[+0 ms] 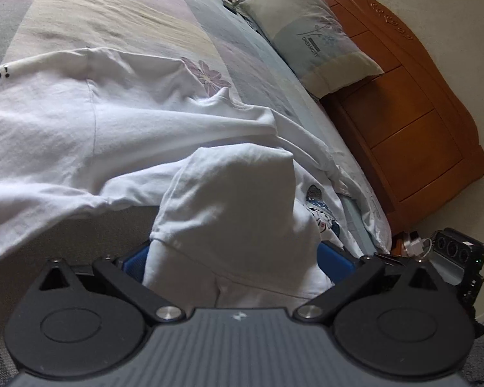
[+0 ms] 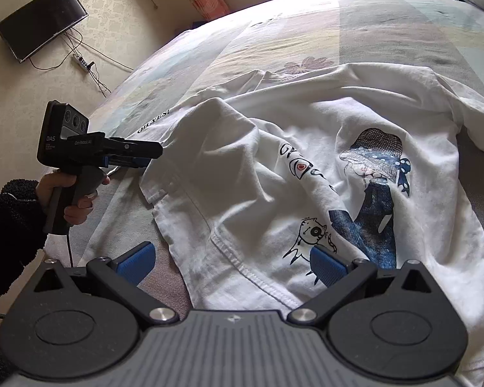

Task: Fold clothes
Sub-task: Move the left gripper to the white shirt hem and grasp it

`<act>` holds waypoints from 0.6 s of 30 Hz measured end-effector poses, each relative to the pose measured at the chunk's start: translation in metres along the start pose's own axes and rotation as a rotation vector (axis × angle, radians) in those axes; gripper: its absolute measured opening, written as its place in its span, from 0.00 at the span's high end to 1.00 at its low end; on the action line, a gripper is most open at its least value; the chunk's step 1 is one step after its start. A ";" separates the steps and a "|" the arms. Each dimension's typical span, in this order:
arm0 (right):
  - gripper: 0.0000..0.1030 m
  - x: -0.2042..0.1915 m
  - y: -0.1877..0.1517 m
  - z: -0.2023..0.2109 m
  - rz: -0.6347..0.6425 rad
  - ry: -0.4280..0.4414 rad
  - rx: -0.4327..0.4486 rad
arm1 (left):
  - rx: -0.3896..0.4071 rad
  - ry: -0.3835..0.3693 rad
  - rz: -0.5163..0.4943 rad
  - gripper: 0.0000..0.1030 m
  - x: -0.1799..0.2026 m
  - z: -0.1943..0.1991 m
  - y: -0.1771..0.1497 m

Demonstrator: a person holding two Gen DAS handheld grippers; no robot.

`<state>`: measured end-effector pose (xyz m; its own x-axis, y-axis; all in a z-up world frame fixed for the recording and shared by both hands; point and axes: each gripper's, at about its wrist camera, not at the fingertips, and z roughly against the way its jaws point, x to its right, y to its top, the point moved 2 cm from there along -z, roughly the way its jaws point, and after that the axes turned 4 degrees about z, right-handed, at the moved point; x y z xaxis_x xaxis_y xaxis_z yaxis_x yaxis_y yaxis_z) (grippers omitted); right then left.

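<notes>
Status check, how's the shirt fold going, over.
Left gripper shut on sleeve. Right gripper open over hem. White T-shirt rumpled on bed, unfolded. Nothing blocking.

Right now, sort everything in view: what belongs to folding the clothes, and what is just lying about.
Part of the job:
- white printed T-shirt
- left gripper, shut on the T-shirt's sleeve
- right gripper, open over the hem
- bed, the folding surface

Just lying about:
- pillow
- wooden headboard
- wall television
- power strip
</notes>
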<state>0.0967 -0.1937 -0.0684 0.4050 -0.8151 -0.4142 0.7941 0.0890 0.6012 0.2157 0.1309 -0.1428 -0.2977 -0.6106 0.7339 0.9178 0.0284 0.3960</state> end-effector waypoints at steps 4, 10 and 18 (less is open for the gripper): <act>0.00 0.008 0.004 -0.012 -0.031 -0.004 -0.011 | -0.030 -0.123 0.082 0.01 -0.017 -0.007 0.017; 0.00 0.012 0.007 -0.019 -0.086 -0.002 0.012 | -0.110 -0.170 0.101 0.01 -0.012 -0.012 0.015; 0.00 0.018 -0.001 -0.013 -0.098 -0.012 0.006 | -0.099 -0.163 0.201 0.82 -0.053 -0.011 0.014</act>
<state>0.1094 -0.2010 -0.0851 0.3197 -0.8265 -0.4633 0.8270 0.0047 0.5622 0.2473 0.1551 -0.1820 -0.1377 -0.4652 0.8744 0.9816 0.0536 0.1831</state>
